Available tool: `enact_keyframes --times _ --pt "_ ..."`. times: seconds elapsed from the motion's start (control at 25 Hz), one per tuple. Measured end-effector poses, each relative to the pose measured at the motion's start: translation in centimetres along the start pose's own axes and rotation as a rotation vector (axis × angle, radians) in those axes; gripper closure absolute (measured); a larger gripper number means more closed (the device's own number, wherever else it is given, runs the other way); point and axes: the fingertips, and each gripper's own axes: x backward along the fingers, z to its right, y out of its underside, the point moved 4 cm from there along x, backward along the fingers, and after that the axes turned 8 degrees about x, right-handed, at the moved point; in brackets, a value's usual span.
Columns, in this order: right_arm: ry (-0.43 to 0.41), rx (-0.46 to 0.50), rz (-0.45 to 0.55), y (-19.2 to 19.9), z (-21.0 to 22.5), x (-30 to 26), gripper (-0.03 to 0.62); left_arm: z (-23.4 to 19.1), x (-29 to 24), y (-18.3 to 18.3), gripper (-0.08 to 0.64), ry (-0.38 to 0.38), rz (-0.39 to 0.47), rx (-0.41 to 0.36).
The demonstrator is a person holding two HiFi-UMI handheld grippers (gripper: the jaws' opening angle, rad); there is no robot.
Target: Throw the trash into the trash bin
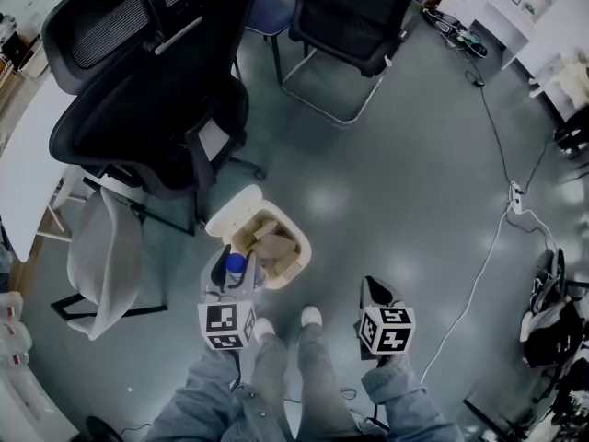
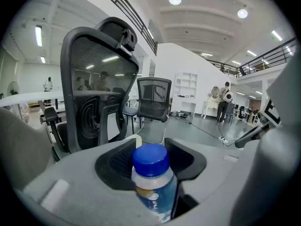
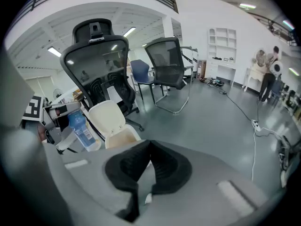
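We are partway through: the bin (image 1: 303, 247) is standing open on the floor with scraps (image 1: 274, 243) inside, but the bottle (image 2: 153, 185) is not yet dropped. We are holding it in the left gripper (image 1: 231, 275), jaws clamping its neck, by the bin's near edge. The right gripper (image 3: 149, 160) is pointing down more steeply, jaws pressed together, carrying nothing.

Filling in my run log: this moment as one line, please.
left gripper: shut on bottle | bottle: blue-capped, beside trash bin, not released | right gripper: shut, empty | trash bin: lid open, brown scraps inside
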Motion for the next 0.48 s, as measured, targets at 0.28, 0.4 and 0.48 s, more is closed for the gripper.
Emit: enact_keyframes --times 0.28,0.4,0.48 --pt "0.04 -0.038 -0.04 3.5 1.1 -2.5 0.589 -0.7 -5.3 4.6 0.36 0.007 -0.029 -0.019" --pt "0.054 -0.058 -0.056 4.8 1.5 -3.4 0.589 -1.3 -7.6 6.4 0.36 0.002 -0.044 -0.021" --pt "0.061 -0.068 -0.07 5.8 1.7 -4.0 0.589 -1.7 -8.9 7.7 0.36 0.001 -0.055 -0.016"
